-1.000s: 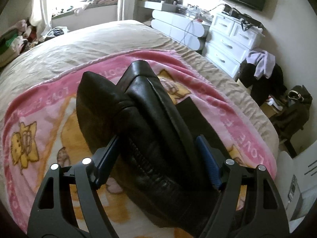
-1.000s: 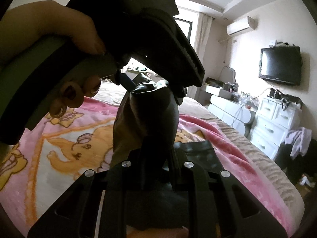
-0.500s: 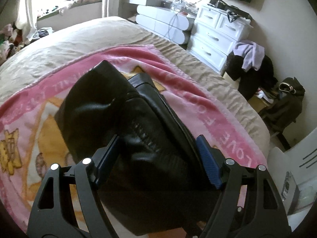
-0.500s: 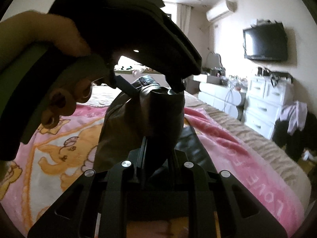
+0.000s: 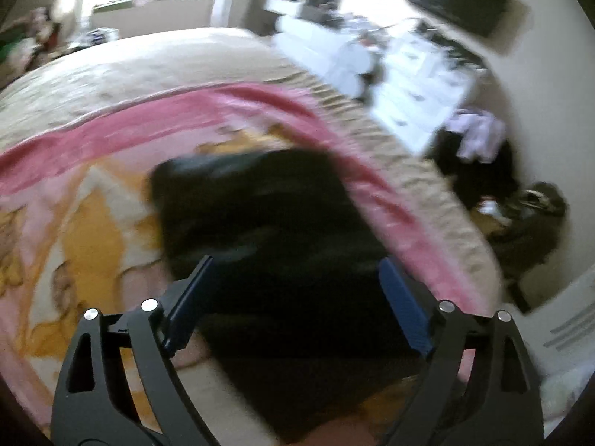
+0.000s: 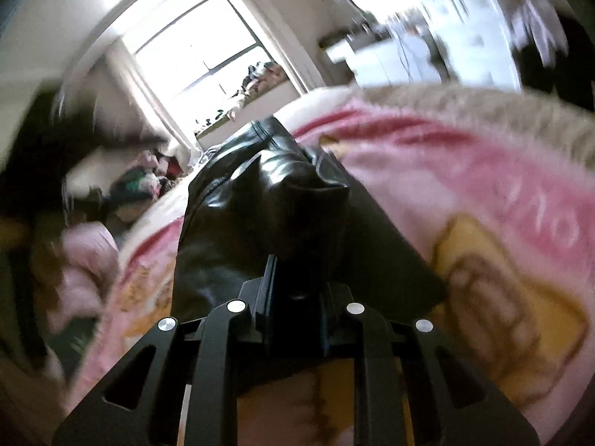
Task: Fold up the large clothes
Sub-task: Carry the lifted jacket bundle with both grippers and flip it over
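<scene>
- The right gripper has its jaws drawn close together on a bunched fold of the black leather garment, which rises in a peak just past the tips.
- The left gripper has its jaws opening wide; the garment shows between the blue pads, but they seem to stand clear of it, and blur hides any contact.
- Taking the pink cartoon blanket as landmark: the garment lies on its middle, near its pink border on the dresser side, as a dark, roughly folded slab.
- Handling, as I judge it: glossy and thick, so likely heavy for a garment, fairly stiff, and smooth enough to slide out of a shallow pinch. It creases in broad folds and may spring back open.
- Best hold is probably a doubled edge or seam, pinched deep, not the slick flat face.
- Beyond the blanket are the beige bedspread and a white dresser.
</scene>
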